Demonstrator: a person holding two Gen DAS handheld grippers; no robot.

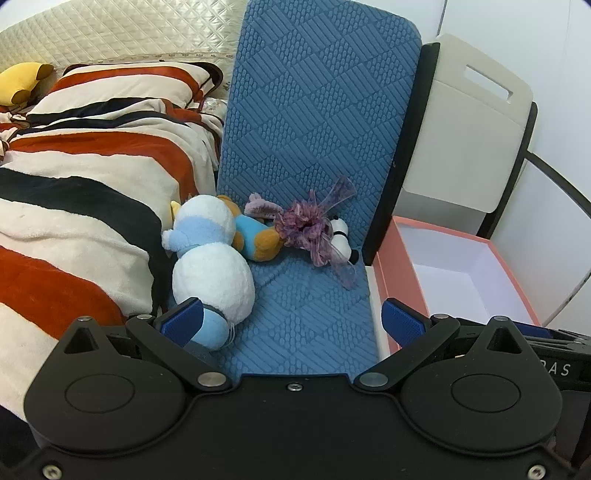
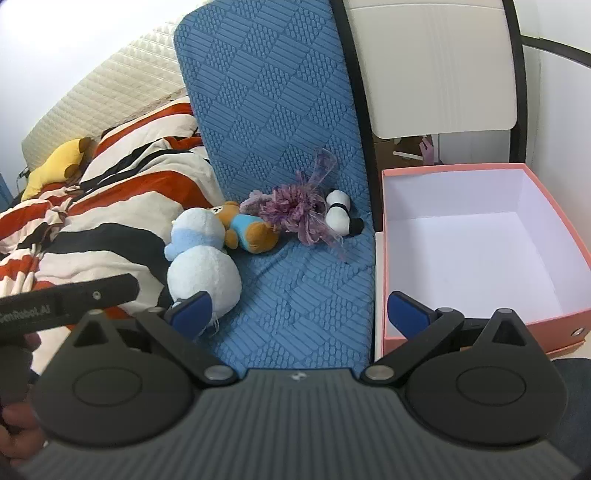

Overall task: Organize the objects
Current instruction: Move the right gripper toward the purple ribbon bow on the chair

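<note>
Nearest the lens, two black grippers with blue pads are recorded: the left gripper (image 1: 291,321) and the right gripper (image 2: 299,314), each with jaws spread to full width and nothing held between them; both are poised above a blue textured mat (image 1: 314,147), and part of the left gripper's body is seen at the left edge of the right wrist view, with a hand (image 2: 16,432) below it. At far left, a striped blanket (image 1: 74,184) in orange, cream and black is listed, heaped on a bed, with a yellow plush (image 1: 20,83) lying at its far end before a quilted cream headboard (image 1: 129,29). On the mat, just beside the blanket's edge, a white and pale-blue plush (image 1: 210,266) is entered, its lower end close to the left pad of each gripper. Touching its head, a brown bear plush (image 1: 255,236) in a blue top is noted. Next rightward, a purple ribbon bundle (image 1: 314,225) is laid against the bear, and a small panda plush (image 1: 341,240) is found partly under that bundle, near the mat's right edge. To the right of the mat, a pink open box (image 2: 480,236) with white interior is catalogued, nothing lying in it. Behind the box, a white chair back (image 1: 465,122) is recorded.
</note>
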